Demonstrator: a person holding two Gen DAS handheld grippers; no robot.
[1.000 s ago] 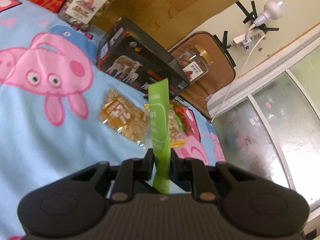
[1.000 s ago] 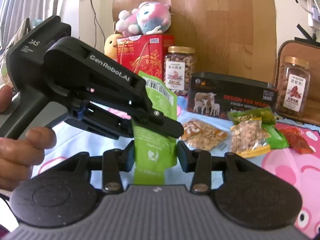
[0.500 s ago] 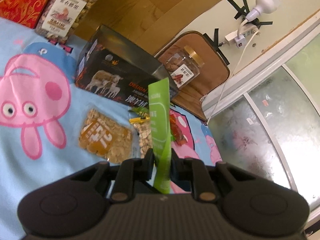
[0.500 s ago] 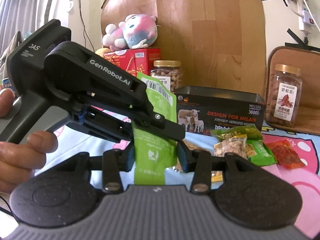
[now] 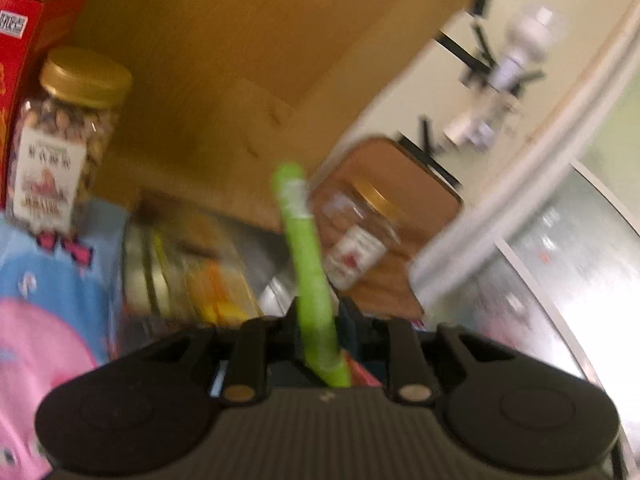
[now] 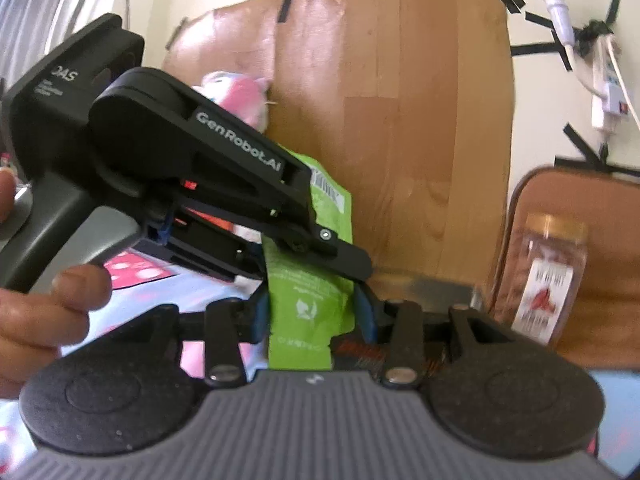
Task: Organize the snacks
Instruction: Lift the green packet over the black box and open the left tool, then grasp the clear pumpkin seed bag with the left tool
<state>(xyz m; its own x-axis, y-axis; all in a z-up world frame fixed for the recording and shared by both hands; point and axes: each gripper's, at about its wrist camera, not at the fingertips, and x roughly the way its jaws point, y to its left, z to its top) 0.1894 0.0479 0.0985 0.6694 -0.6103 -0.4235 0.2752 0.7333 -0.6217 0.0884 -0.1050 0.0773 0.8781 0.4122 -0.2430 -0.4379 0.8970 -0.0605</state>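
Observation:
A green snack packet [image 6: 308, 292] is up in the air between both grippers. My right gripper [image 6: 310, 312] is shut on its two side edges near the bottom. My left gripper [image 6: 316, 248], held by a person's hand [image 6: 40, 312], reaches in from the left across the packet's middle. In the blurred left wrist view the packet [image 5: 304, 248] stands edge-on between the left gripper [image 5: 320, 320] fingers. Those jaws are opening, and a thin dark gap shows beside the packet.
At the back stand a gold-lidded nut jar [image 5: 60, 152], a red box [image 5: 16, 60], a black box [image 5: 180, 260] and a second jar [image 6: 548, 276]. A cardboard sheet [image 6: 400, 100] and a plush toy [image 6: 240, 96] are behind. The blue cartoon cloth [image 5: 48, 300] lies below.
Both grippers rose with the packet and moved toward the back row. The loose snack bags on the cloth dropped out of view. The left fingers parted slightly around the packet.

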